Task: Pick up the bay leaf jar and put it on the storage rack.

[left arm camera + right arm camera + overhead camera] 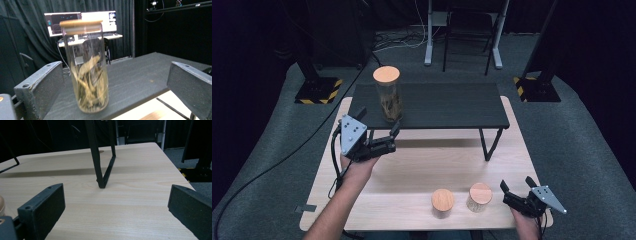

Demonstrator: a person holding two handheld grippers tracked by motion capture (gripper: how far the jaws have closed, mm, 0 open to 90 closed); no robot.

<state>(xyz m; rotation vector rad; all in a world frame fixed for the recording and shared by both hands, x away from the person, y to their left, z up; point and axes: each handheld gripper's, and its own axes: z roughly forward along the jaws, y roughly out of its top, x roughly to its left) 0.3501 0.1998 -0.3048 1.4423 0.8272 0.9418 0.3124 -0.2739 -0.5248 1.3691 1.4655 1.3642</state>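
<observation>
Jaws of my left gripper [115,87] stand spread, with the tall clear glass jar with a wooden lid [86,67] between and beyond them, untouched; that view shows dried leaves inside. From above I see it near the black shelf's [447,105] left front edge. My right gripper [519,192] is spread over bare light wooden table [130,202], beside two short wooden-lidded jars [461,199].

I see two black hand-held grippers, the left gripper [378,130] and the right gripper [517,185], each carrying a grey three-cornered plate dotted with small holes. A black cable trails from each. My forearms are bare, without sleeves; each flat jaw pad shows a screw hole.
</observation>
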